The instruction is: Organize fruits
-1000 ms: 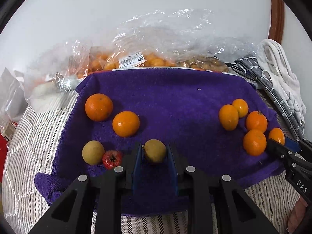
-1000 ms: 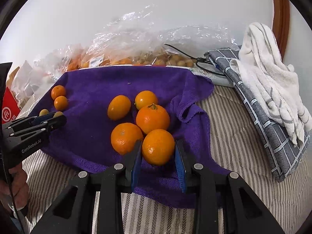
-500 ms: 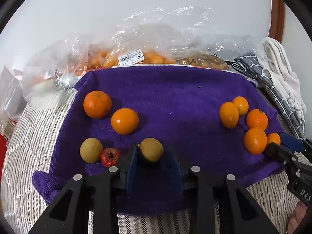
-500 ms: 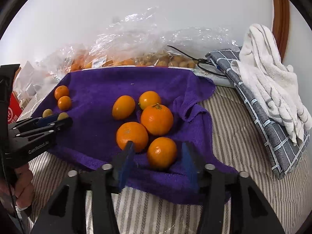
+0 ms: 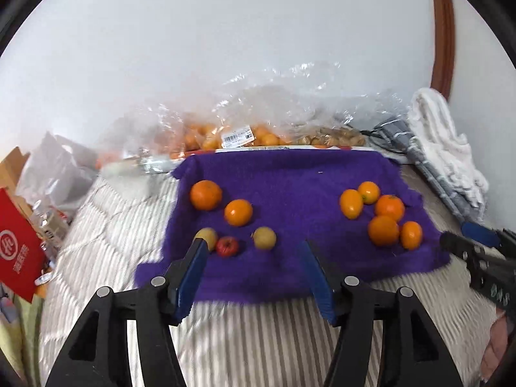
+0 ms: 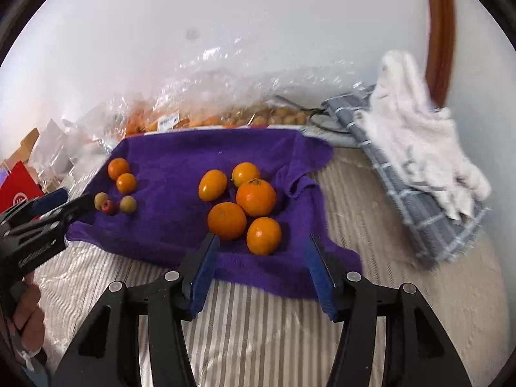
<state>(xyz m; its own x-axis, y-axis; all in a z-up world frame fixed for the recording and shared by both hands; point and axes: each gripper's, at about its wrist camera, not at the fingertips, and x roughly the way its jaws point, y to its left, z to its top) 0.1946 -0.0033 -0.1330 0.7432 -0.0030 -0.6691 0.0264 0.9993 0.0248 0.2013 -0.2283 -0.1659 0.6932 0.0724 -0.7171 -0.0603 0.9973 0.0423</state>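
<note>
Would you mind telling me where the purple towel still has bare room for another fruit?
The widest bare patch is the towel's middle, between the left group and the five oranges at right. The back strip near the plastic bags is also free. The right cluster is crowded, its fruits nearly touching.

The towel's (image 5: 290, 177) bare middle lies open between 2 fruit clusters: 5 fruits (image 5: 237, 213) left, 5 oranges (image 5: 383, 230) right; bags (image 5: 258, 122) block its far edge.
</note>
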